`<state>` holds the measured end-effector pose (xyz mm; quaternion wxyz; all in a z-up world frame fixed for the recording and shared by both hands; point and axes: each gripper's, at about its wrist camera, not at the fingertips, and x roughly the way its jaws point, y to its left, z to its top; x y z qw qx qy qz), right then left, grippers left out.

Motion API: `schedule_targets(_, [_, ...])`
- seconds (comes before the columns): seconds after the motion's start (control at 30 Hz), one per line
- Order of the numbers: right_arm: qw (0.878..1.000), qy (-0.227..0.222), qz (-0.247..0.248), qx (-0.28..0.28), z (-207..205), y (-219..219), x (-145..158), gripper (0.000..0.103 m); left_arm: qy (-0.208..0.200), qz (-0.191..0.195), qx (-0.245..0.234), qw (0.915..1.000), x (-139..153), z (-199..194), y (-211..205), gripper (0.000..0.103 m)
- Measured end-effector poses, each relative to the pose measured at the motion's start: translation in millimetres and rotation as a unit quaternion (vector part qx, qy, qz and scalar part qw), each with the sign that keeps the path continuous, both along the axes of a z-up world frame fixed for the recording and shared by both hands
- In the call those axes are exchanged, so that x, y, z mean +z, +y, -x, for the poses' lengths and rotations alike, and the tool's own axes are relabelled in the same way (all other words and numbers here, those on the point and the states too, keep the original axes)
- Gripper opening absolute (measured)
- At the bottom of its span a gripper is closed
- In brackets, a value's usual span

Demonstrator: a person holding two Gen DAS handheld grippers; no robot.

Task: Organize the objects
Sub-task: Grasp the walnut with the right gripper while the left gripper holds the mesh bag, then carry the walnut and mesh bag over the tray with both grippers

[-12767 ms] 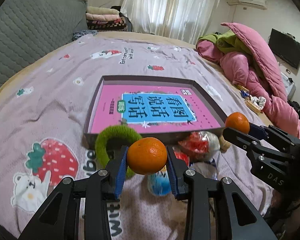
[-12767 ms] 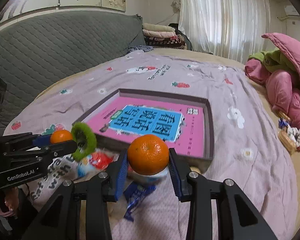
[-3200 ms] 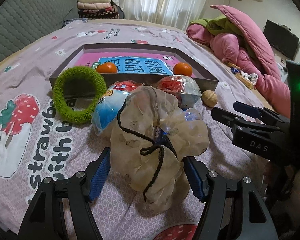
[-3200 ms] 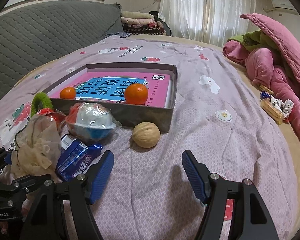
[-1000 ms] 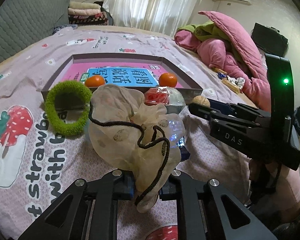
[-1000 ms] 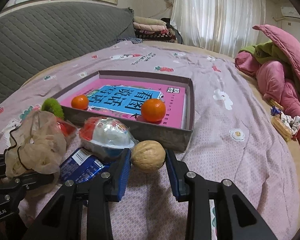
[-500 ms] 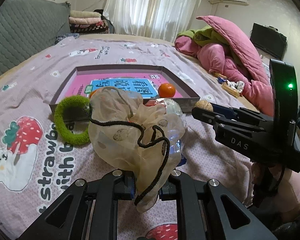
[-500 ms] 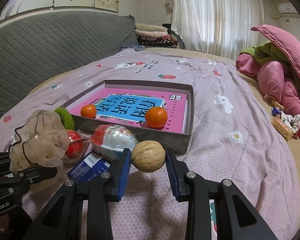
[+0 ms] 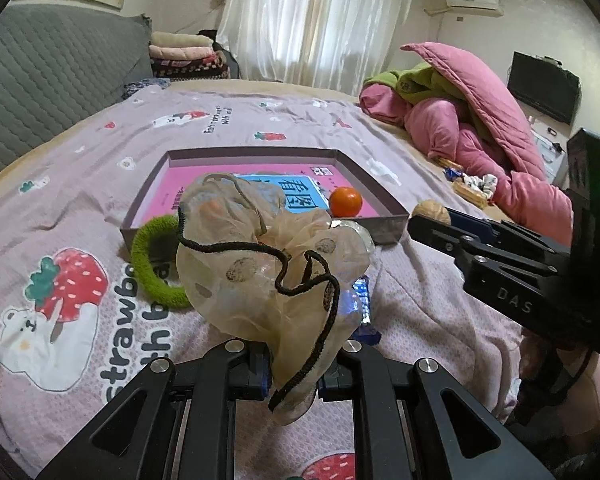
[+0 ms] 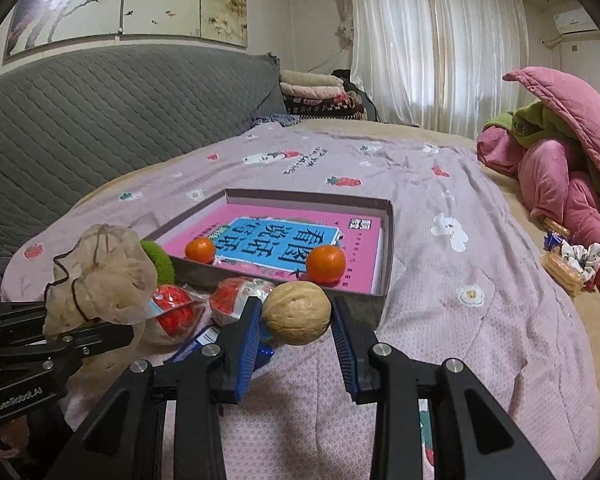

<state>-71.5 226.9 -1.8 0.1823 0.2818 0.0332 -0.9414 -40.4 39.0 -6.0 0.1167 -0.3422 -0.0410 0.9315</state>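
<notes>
My left gripper [image 9: 290, 376] is shut on a beige sheer drawstring pouch [image 9: 260, 264] and holds it above the bedspread; the pouch also shows in the right wrist view [image 10: 100, 276]. My right gripper [image 10: 296, 328] is shut on a walnut [image 10: 296, 307], lifted near the front of a shallow grey box [image 10: 388, 232]; the walnut also shows in the left wrist view [image 9: 431, 211]. The box [image 9: 384, 196] holds a pink book [image 10: 292, 236] and two tangerines [image 10: 326, 264] [image 10: 200, 250].
On the bedspread before the box lie a green fuzzy ring [image 9: 156, 264], two wrapped red-and-white snacks [image 10: 172, 308] [image 10: 240, 296] and a blue packet [image 9: 362, 300]. A pink quilt pile [image 9: 480, 120] lies at the right, a grey headboard [image 10: 100, 120] at the left.
Both grippers have risen and moved towards the box, the left carrying the pouch and the right carrying the walnut. The box looks closer in both views.
</notes>
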Motion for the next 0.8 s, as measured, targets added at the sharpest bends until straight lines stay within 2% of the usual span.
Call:
schedule_targets(0.57, [0.999,0.045,0.010,0.026,-6,-31,28,0.036,0.021,-0.018,0.033,0.9991,19,15,-33,0.015])
schedule_targets(0.8, [0.999,0.046,0.000,0.029,2,-38,30,0.036,0.026,-0.022,0.037,0.9987,24,25,-41,0.015])
